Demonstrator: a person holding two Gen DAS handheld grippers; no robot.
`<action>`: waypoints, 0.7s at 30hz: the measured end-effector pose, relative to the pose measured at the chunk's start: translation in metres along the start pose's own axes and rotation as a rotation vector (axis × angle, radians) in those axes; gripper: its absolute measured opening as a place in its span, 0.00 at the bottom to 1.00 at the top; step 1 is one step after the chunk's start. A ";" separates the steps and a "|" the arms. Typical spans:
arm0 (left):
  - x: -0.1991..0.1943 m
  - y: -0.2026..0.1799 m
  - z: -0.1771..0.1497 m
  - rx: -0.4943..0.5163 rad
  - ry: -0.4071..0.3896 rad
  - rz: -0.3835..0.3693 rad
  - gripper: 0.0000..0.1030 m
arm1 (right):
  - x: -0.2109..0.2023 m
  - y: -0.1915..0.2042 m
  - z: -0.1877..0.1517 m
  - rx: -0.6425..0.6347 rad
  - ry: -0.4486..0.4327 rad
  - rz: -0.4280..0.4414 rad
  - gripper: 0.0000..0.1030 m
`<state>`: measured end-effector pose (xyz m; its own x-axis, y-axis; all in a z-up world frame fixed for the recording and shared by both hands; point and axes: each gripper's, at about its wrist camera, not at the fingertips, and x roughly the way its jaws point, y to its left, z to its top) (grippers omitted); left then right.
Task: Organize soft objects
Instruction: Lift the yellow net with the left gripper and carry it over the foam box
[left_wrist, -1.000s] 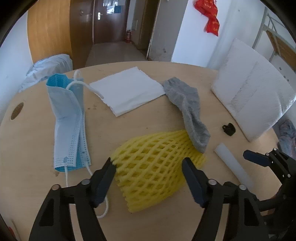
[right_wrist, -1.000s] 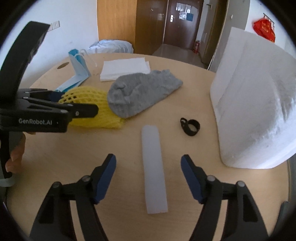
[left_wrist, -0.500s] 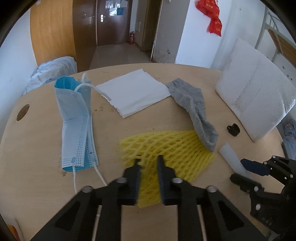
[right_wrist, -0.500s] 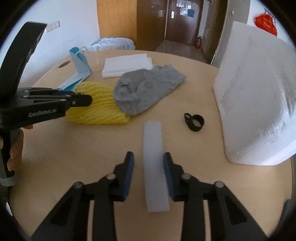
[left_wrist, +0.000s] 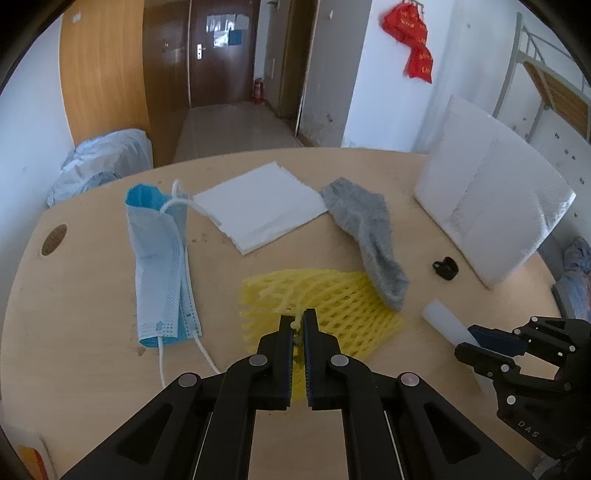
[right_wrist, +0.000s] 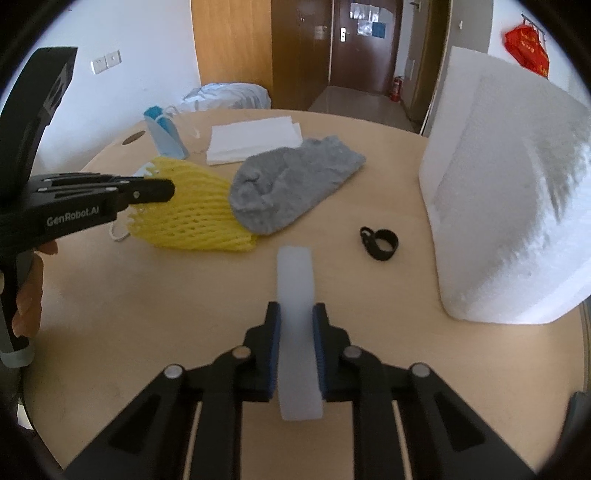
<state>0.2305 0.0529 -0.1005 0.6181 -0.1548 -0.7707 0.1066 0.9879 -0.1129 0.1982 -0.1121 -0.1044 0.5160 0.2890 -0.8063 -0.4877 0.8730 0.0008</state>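
- Round wooden table (left_wrist: 92, 288): carries every item; bare wood shows near the front edge, which looks the likeliest place to gather things.
- White foam block (right_wrist: 509, 206): stands upright at the right side, well apart from both grips; judged no obstacle so long as the right hand lifts straight.
- Yellow foam fruit net (left_wrist: 332, 306): lies flat at mid-table, its far right corner under the toe of the grey sock (left_wrist: 369, 236). Left gripper (left_wrist: 298, 325) has just been closing and is now pinched tight on the net's near edge, mesh squeezed between the pads.
- Judgement: the net should be drawn up and toward the person slowly, so the sock slides off rather than rides along; the mesh is springy and a thin bite could slip.
- White foam strip (right_wrist: 295, 314): lies lengthwise between the jaws. Right gripper (right_wrist: 297, 325) has just been closing, and both blue pads press on its sides near the close end.
- Judgement: gripped at one end, the strip will probably droop; a level lift seems best.
- Blue face mask (left_wrist: 162, 269), folded white napkins (left_wrist: 258, 210) and small black clip (right_wrist: 380, 240): untouched, apart from both grippers.
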 end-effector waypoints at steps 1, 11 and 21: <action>-0.003 -0.001 0.000 0.000 -0.011 0.005 0.05 | -0.002 0.000 0.000 0.001 -0.004 0.000 0.19; -0.041 -0.002 0.001 0.009 -0.086 0.018 0.05 | -0.015 -0.005 -0.002 0.023 -0.042 0.015 0.19; -0.089 -0.017 -0.005 0.031 -0.165 0.024 0.05 | -0.057 -0.003 -0.008 0.033 -0.120 0.019 0.19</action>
<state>0.1692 0.0496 -0.0332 0.7399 -0.1334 -0.6593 0.1126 0.9909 -0.0742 0.1643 -0.1341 -0.0638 0.5882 0.3492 -0.7294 -0.4761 0.8786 0.0367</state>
